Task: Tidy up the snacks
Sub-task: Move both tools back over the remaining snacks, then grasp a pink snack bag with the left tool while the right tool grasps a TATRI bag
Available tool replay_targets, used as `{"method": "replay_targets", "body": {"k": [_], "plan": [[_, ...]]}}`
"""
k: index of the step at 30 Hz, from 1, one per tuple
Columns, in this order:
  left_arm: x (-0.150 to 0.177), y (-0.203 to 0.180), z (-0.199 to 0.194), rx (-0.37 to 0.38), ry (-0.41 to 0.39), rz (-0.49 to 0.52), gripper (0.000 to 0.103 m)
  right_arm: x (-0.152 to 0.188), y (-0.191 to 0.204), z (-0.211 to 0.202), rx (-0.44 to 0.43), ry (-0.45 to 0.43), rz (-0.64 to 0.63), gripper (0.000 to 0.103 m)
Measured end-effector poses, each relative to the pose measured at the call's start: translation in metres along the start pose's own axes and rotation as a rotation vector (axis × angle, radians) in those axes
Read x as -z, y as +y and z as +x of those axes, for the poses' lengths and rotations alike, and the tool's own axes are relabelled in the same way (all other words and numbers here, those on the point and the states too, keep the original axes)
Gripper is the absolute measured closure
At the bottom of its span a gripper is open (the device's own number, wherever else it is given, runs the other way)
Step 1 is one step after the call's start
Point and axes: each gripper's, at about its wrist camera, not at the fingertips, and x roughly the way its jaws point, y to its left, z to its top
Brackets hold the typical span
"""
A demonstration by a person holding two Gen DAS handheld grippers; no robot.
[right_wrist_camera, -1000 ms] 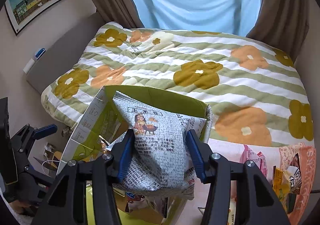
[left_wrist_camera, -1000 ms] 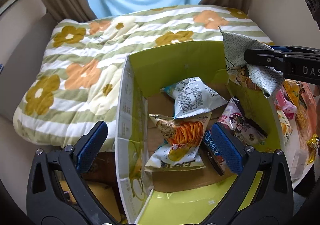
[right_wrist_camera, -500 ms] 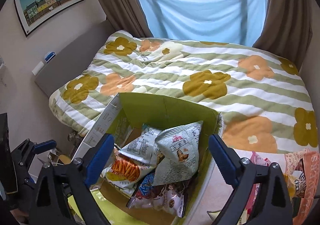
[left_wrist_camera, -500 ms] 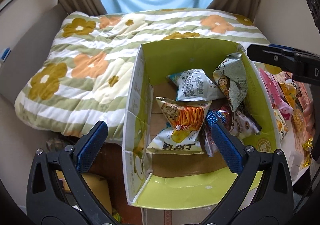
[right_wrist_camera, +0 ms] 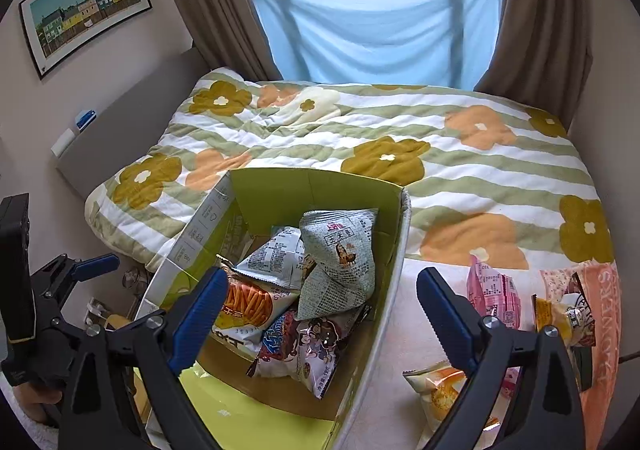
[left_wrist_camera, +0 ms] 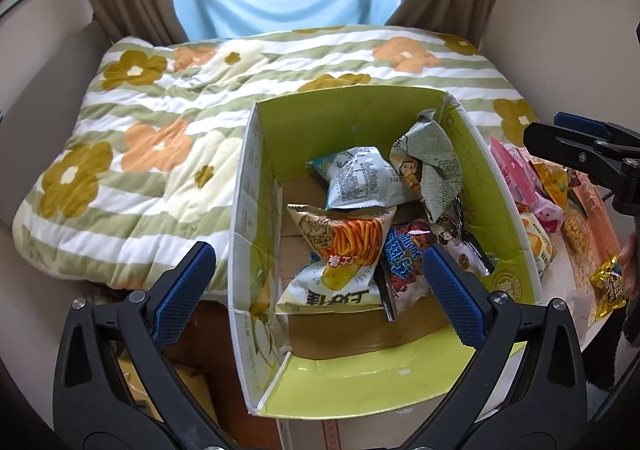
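Several crinkly foil snack packets (right_wrist_camera: 336,262) fill the green-lined cardboard box (right_wrist_camera: 312,190) at frame centre, more snack bags (right_wrist_camera: 494,294) wait lower right, and both the right gripper (right_wrist_camera: 320,310) and the left gripper (left_wrist_camera: 316,282) gape wide, empty.

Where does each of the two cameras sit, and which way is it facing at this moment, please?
Left wrist view: sits on the left gripper, looking steeply down into the green box; its own open blue-padded fingers show, with the right gripper at the right edge.
Right wrist view: sits on the right gripper, angled down over the box's right wall and the snacks outside it; its open fingers show, and the left gripper at far left.
Shared: the box, the grey newsprint bag, the floral quilt, the blue-covered window.
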Motion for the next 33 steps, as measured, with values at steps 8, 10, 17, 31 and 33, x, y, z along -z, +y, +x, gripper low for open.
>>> {"method": "replay_targets", "body": {"k": [8,10,17,31,33], "plan": [[-0.017,-0.031,-0.009,0.036,-0.045,0.049,0.000,0.005,-0.032,-0.043,0.060,-0.055,0.054,0.009],[-0.022,-0.046,-0.014,0.044,-0.058,0.056,0.000,0.006,-0.047,-0.056,0.081,-0.068,0.059,0.009],[-0.041,-0.116,-0.024,0.026,-0.093,0.070,0.000,0.013,-0.121,-0.091,0.135,-0.090,0.080,0.009],[-0.081,-0.284,0.024,0.010,-0.042,0.048,0.000,0.031,-0.280,-0.109,0.094,-0.024,0.068,0.001],[-0.083,-0.297,0.045,0.007,-0.013,0.035,0.000,0.032,-0.295,-0.095,0.079,0.014,0.065,0.001]]}}
